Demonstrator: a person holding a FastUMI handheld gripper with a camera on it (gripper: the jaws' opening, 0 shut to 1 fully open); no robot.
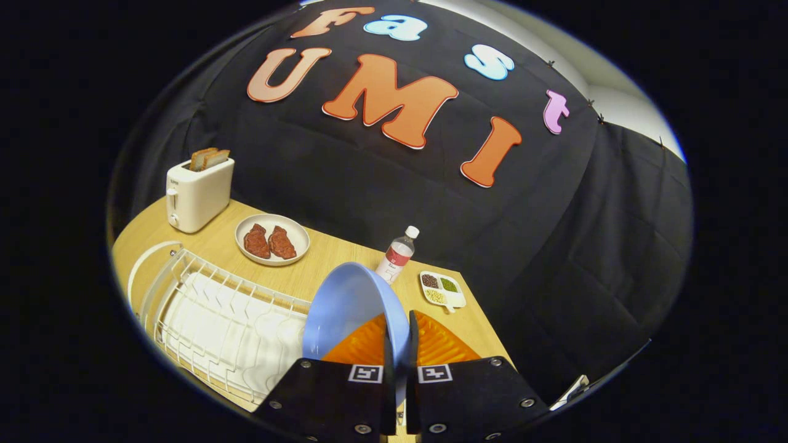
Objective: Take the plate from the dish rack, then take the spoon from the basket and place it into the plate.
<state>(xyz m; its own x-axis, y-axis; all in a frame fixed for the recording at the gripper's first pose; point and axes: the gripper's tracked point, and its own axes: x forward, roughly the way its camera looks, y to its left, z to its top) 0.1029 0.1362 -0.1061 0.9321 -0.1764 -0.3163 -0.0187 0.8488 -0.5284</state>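
Gripping: the plate (pixel 351 307) is pinched at its rim between the fingers (pixel 400 344), which are closed nearly together on it.
Plate: pale blue, round, glossy, held tilted on edge above the counter (pixel 332 258), just beside the dish rack (pixel 215 314).
Dish rack: white wire, set on the counter's near side.
Beyond: a toaster (pixel 198 191), a dish of meat (pixel 272 239) and a bottle (pixel 397 255) are seen.

Bare counter (pixel 345 255) lies open between the dish rack (pixel 221 320) and the water bottle (pixel 397 255), while a toaster (pixel 198 192), a plate of meat (pixel 272 239) and a small sectioned dish (pixel 442 289) crowd the back edge; gripper (pixel 400 344) jaws clamp a blue plate (pixel 351 307).
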